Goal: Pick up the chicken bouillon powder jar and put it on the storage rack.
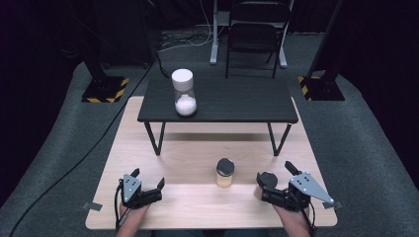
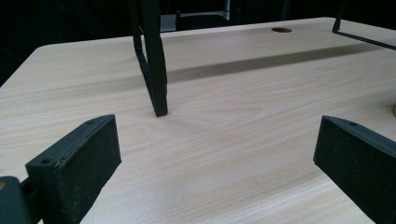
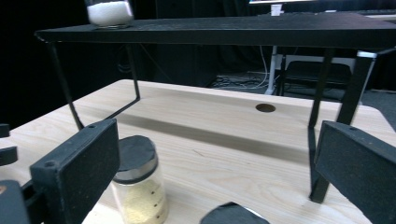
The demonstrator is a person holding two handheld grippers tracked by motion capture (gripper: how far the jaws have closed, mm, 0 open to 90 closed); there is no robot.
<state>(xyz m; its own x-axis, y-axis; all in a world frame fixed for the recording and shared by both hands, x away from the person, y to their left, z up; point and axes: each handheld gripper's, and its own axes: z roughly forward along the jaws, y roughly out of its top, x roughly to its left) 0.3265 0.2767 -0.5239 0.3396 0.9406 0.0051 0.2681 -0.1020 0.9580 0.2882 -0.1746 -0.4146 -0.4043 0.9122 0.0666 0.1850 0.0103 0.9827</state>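
Note:
A small jar (image 1: 225, 173) with a black lid and yellowish powder stands on the wooden table (image 1: 197, 153), near its front middle. In the right gripper view the same jar (image 3: 138, 183) stands just past the left jaw. My right gripper (image 1: 274, 174) is open to the right of the jar, and a round black lid-like object (image 1: 268, 178) lies low between its jaws, cut off at the bottom edge as the black object (image 3: 233, 214). My left gripper (image 1: 147, 178) rests open at the front left with nothing between its jaws. A taller white-capped jar (image 1: 184, 93) holding white powder stands on the black riser (image 1: 232, 101).
The black riser's thin legs (image 2: 156, 70) stand on the table ahead of my left gripper (image 2: 217, 154). Its top (image 3: 224, 29) spans above my right gripper (image 3: 215, 158). A round hole (image 3: 265, 108) is in the tabletop. A chair (image 1: 254, 34) stands beyond the table.

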